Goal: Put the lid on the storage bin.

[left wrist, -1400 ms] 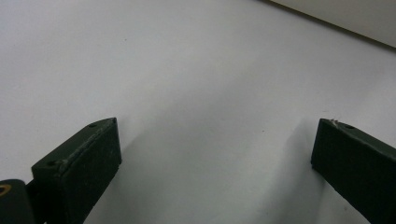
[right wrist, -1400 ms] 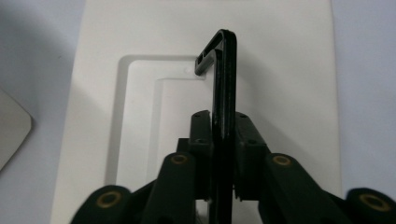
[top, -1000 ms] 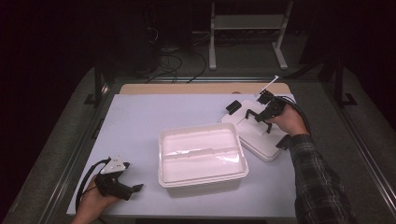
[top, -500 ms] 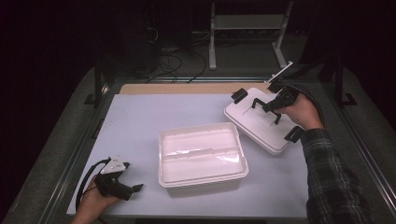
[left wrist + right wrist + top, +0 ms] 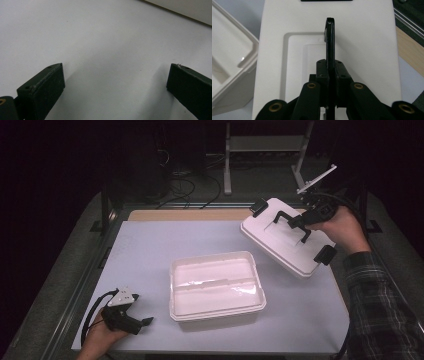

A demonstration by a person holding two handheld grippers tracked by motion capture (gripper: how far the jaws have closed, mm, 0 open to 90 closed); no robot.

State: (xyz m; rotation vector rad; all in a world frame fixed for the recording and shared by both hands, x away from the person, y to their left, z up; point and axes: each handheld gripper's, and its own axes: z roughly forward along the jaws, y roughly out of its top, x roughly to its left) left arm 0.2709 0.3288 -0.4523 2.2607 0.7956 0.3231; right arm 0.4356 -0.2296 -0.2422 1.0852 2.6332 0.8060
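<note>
— Right gripper (image 5: 300, 226) is clamped on the black handle (image 5: 330, 45) of the white lid (image 5: 285, 237); I'm holding that lid tilted in the air at the far right, clear of the open white box (image 5: 216, 285) mid-worktop (image 5: 150, 250), so the box's inside stays reachable.

— And the left gripper (image 5: 131, 316)?

— Released, jaws apart, resting near left, out of the way. I can read no labels or writing anywhere.
</note>
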